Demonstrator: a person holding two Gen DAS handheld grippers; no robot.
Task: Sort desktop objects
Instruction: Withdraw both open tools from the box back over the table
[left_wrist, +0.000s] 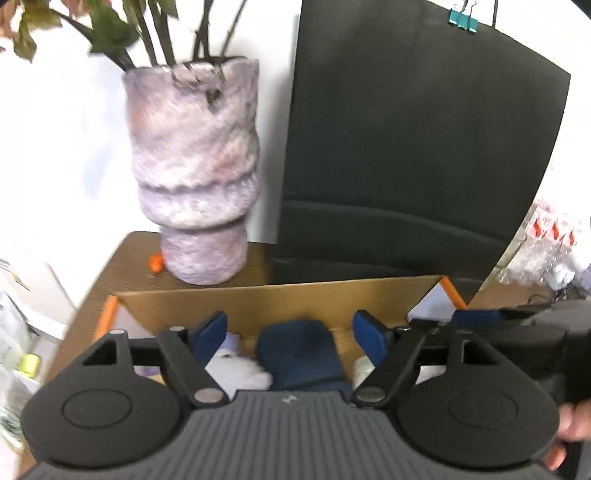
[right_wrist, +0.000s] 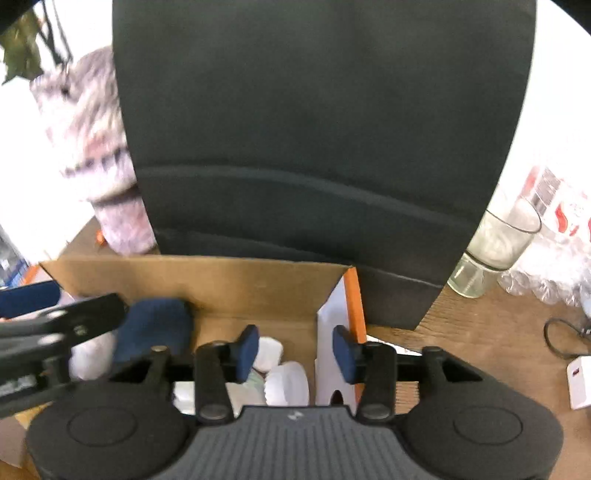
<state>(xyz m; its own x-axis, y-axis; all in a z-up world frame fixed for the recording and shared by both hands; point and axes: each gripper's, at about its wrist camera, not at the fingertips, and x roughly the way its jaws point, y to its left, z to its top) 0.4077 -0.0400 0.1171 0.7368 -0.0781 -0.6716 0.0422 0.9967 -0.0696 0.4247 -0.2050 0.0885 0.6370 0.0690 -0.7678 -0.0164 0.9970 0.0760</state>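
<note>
Jaws: left gripper (left_wrist: 291, 334) wide, right gripper (right_wrist: 295, 350) parted, both empty | over cardboard box (right_wrist: 199, 280), right straddling its orange edge (right_wrist: 355, 299)

Wooden brown desk (right_wrist: 461, 332), grain visible at its right side. Large black panel (left_wrist: 417, 147) upright at the desk's rear edge, teal binder clips (left_wrist: 461, 18) on its top corner; white wall (left_wrist: 66, 155) behind, brightly lit. Mottled lilac vase (left_wrist: 192, 177) with dark stems near the rear left corner; clear glass (right_wrist: 495, 243) at rear right.
</note>
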